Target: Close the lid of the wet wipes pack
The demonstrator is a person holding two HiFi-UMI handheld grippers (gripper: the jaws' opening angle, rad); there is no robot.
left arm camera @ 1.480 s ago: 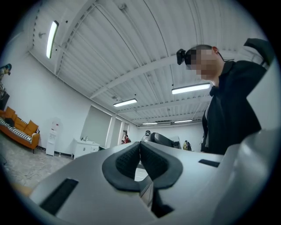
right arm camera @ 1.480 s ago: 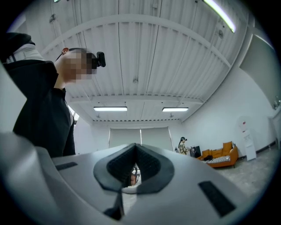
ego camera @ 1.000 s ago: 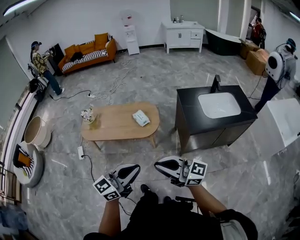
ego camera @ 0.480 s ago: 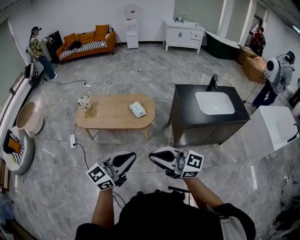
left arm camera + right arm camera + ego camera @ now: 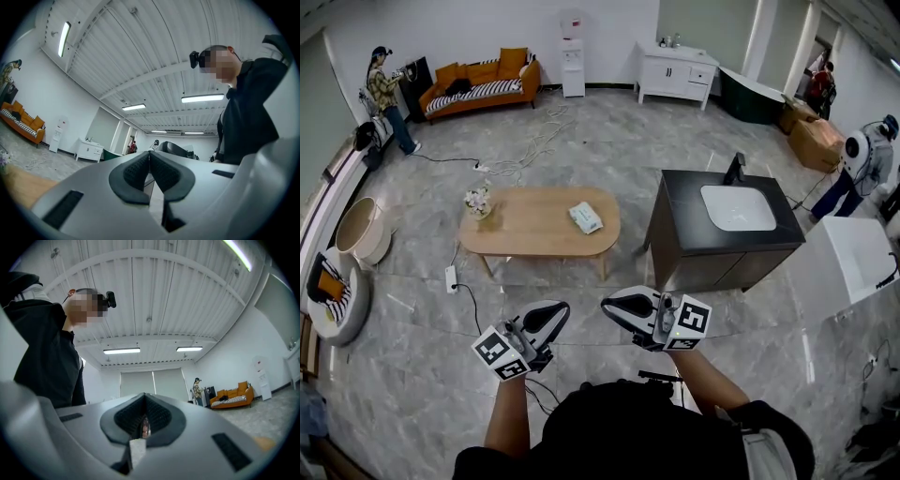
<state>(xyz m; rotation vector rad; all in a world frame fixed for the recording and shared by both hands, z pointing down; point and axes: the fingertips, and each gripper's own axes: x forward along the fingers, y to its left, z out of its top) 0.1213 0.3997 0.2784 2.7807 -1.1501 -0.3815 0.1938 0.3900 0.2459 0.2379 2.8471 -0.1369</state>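
Wipes pack [image 5: 585, 217] diagonal on table [image 5: 525, 236]

The wet wipes pack [image 5: 585, 217] lies on the far wooden table [image 5: 520, 246]. The left gripper [image 5: 551, 317] and right gripper [image 5: 617, 308] hang near, well apart from it.

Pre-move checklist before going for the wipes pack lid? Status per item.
1. Pack located: ok. The white and pale blue wet wipes pack lies on the oval wooden table.
2. Lid state: cannot tell, the pack shows too small.
3. Reach: not ok. Both grippers are near the body, well short of the table.
4. Left gripper free: ok, jaws together, nothing between them.
5. Right gripper free: ok, jaws together, nothing between them.
6. Walking path: not ok. A black cable lies on the floor ahead-left.
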